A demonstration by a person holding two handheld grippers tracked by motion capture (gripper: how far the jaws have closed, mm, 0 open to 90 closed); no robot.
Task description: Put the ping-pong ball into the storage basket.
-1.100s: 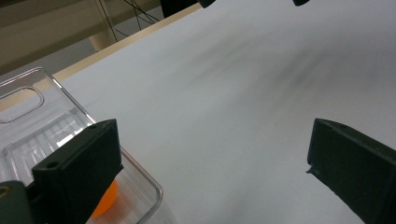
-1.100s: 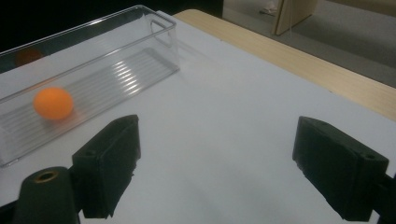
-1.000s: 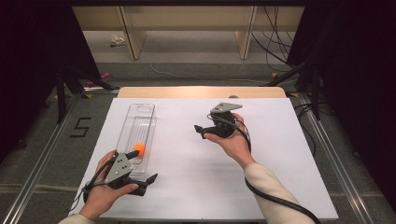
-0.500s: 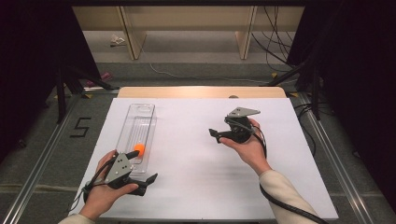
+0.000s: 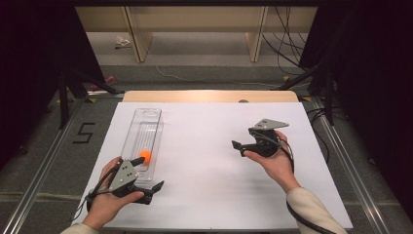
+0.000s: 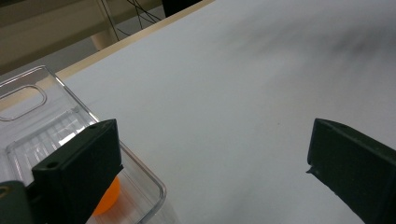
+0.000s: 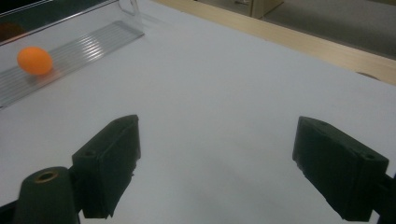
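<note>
**Right gripper drawn back from tray; ball at rest inside**

Compared with the high view one second ago: right gripper (image 5: 239,147) shifted rightward and toward the person, well apart from the clear plastic tray (image 5: 145,122). Jaws spread wide, grasping nothing; bare white table sheet (image 7: 224,93) between the fingertips. Orange ball (image 5: 145,156) unmoved, lying on the ribbed tray floor near the tray's near end, far beyond the right fingertips.

Left gripper (image 5: 155,187) unchanged in position, released, jaws wide. Near tray corner and ball (image 6: 106,199) just behind the left-hand finger (image 6: 79,175) in the left gripper view.

Judgement: placement into tray apparently complete, right hand retreating; alternatively, left gripper best placed for any further pick of the ball.
</note>
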